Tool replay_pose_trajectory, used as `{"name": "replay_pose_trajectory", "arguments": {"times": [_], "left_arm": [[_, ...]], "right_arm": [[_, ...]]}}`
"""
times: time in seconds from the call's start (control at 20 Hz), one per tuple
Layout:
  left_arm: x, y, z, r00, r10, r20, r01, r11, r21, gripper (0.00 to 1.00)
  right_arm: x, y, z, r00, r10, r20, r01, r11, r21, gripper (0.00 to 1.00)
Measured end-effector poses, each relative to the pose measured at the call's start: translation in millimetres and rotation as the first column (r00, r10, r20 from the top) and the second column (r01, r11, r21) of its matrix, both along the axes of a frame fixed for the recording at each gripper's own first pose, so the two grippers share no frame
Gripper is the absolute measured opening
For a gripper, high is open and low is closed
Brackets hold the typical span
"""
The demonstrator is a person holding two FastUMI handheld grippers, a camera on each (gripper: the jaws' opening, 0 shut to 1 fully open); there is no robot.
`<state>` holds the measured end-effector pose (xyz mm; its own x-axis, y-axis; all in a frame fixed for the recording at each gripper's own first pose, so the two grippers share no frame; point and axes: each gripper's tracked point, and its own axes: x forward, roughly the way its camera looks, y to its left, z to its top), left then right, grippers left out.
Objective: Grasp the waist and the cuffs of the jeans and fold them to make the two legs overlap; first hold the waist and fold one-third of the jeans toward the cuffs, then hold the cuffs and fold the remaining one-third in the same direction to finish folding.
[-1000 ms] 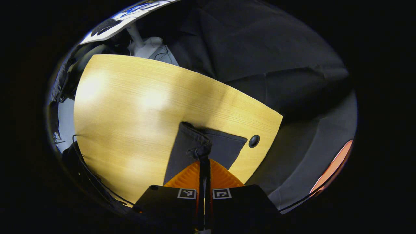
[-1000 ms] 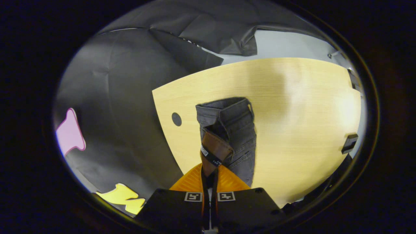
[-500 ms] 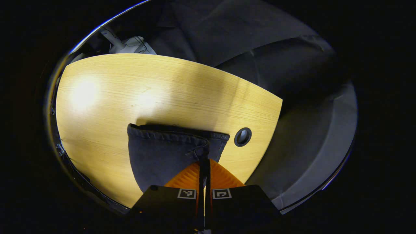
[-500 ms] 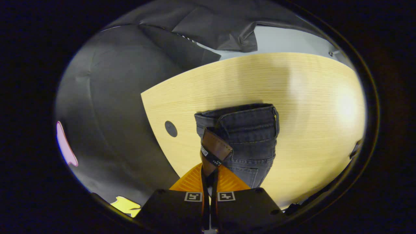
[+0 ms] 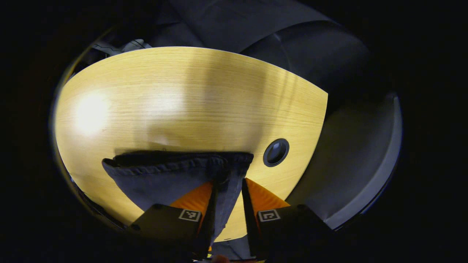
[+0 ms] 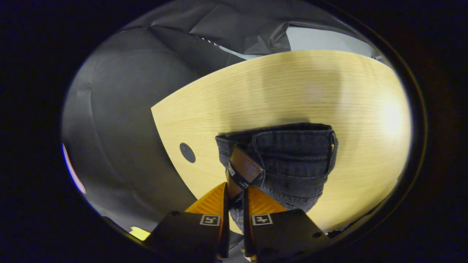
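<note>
Denim lay along the near part of the pale wooden surface (image 5: 190,98) in both views. In the left gripper view, the cuffs (image 5: 175,166) of the dark grey jeans (image 5: 161,182) spread in a wide hemmed edge across the lower middle, resting on the wood just beside a round dark hole (image 5: 276,152) in the surface. The left gripper (image 5: 227,190) had its orange fingers (image 5: 192,199) parted, with a strip of the leg cloth hanging loosely in the gap between them; the fingers were released and did not press on the fabric. In the right gripper view, the waist (image 6: 289,146) of the jeans lay folded over itself on the surface, its band and stitched seams facing up, with a brown leather patch (image 6: 245,168) at its left end. The right gripper (image 6: 234,193) sat right at that patch, its orange fingers (image 6: 210,201) slightly apart with denim and the patch's lower edge between them; whether they still pinched the cloth could not be told. A small round hole (image 6: 187,152) showed on the wood left of the waist, near the table's edge, with black cloth (image 6: 120,120) hanging beyond.
</note>
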<state>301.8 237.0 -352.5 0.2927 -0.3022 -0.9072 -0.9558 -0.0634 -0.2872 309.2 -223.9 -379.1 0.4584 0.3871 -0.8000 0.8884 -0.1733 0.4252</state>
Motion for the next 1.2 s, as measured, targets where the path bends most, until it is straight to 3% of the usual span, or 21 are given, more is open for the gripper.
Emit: {"name": "replay_pose_trajectory", "arguments": {"times": [0.05, 0.15, 0.25, 0.3, 0.35, 0.4, 0.45, 0.55, 0.6, 0.65, 0.75, 0.8, 0.85, 0.9, 1.0, 1.05, 1.1, 1.15, 1.2], "left_arm": [[0.3, 0.3, 1.1, 1.000, -0.009, 0.000, 0.009, 1.000, 0.006, 0.46], [2.2, -2.0, 9.1, 0.998, -0.056, 0.014, 0.056, 0.998, 0.012, 0.49], [-4.7, -1.5, 17.3, 0.988, -0.152, -0.010, 0.152, 0.987, 0.052, 0.51], [-3.4, -1.4, 23.5, 0.980, -0.200, -0.009, 0.200, 0.976, 0.083, 0.55], [2.5, -2.6, 33.5, 0.968, -0.250, 0.011, 0.248, 0.962, 0.114, 0.70], [6.9, -3.9, 45.4, 0.949, -0.316, 0.025, 0.308, 0.939, 0.155, 0.70], [10.1, -6.9, 58.1, 0.921, -0.386, 0.041, 0.371, 0.906, 0.203, 0.55], [19.3, -18.9, 96.4, 0.858, -0.506, 0.085, 0.456, 0.829, 0.324, 0.56], [21.2, -23.6, 116.9, 0.828, -0.551, 0.101, 0.477, 0.789, 0.387, 0.55], [21.8, -30.7, 143.9, 0.785, -0.609, 0.112, 0.501, 0.731, 0.463, 0.70], [17.5, -48.3, 201.1, 0.690, -0.712, 0.132, 0.515, 0.611, 0.601, 0.71], [15.1, -56.6, 233.3, 0.646, -0.749, 0.146, 0.488, 0.552, 0.676, 0.60], [12.3, -68.1, 267.5, 0.598, -0.785, 0.158, 0.447, 0.491, 0.748, 0.62], [5.6, -77.9, 295.0, 0.551, -0.820, 0.155, 0.398, 0.421, 0.815, 0.63], [-13.5, -93.5, 349.8, 0.476, -0.871, 0.119, 0.261, 0.270, 0.927, 0.67], [-24.7, -103.7, 370.3, 0.445, -0.889, 0.111, 0.191, 0.215, 0.958, 0.60], [-37.9, -115.2, 387.5, 0.424, -0.900, 0.103, 0.129, 0.173, 0.976, 0.77], [-52.1, -128.6, 399.6, 0.406, -0.908, 0.102, 0.080, 0.147, 0.986, 1.00], [-66.6, -141.6, 403.1, 0.392, -0.914, 0.106, 0.051, 0.136, 0.989, 1.00]], "right_arm": [[0.0, 1.2, -0.1, 1.000, 0.005, -0.001, -0.005, 1.000, -0.007, 0.24], [6.8, 3.2, 4.3, 1.000, 0.006, 0.025, -0.005, 1.000, -0.024, 0.26], [3.7, -2.7, 12.3, 0.998, 0.039, 0.041, -0.036, 0.996, -0.076, 0.31], [7.0, -4.1, 18.7, 0.996, 0.053, 0.065, -0.047, 0.994, -0.097, 0.35], [8.9, -5.3, 27.4, 0.994, 0.067, 0.090, -0.056, 0.991, -0.118, 0.51], [7.5, -7.0, 36.4, 0.990, 0.094, 0.103, -0.078, 0.986, -0.151, 0.72], [0.6, -10.3, 45.0, 0.986, 0.135, 0.096, -0.114, 0.973, -0.199, 0.82], [-1.0, -10.7, 63.0, 0.971, 0.211, 0.116, -0.171, 0.943, -0.287, 0.95], [-5.1, -8.5, 77.4, 0.957, 0.253, 0.140, -0.196, 0.924, -0.329, 0.96], [-10.1, -6.3, 92.8, 0.939, 0.306, 0.157, -0.227, 0.895, -0.385, 0.96], [-21.2, -1.1, 123.7, 0.885, 0.434, 0.167, -0.287, 0.794, -0.536, 0.96], [-26.6, 2.7, 139.1, 0.853, 0.494, 0.168, -0.302, 0.730, -0.613, 0.96], [-32.9, 7.7, 160.4, 0.817, 0.550, 0.176, -0.299, 0.664, -0.685, 0.96], [-40.1, 14.9, 178.0, 0.774, 0.607, 0.181, -0.289, 0.593, -0.752, 0.96], [-51.3, 28.5, 212.5, 0.684, 0.712, 0.157, -0.232, 0.416, -0.879, 1.00], [-59.7, 36.9, 231.6, 0.640, 0.754, 0.146, -0.187, 0.337, -0.923, 0.88], [-67.5, 42.8, 251.9, 0.608, 0.783, 0.133, -0.134, 0.266, -0.955, 0.96], [-77.8, 49.4, 267.7, 0.581, 0.804, 0.127, -0.087, 0.217, -0.972, 0.97], [-89.2, 58.3, 276.3, 0.565, 0.815, 0.125, -0.052, 0.186, -0.981, 0.98]]}}
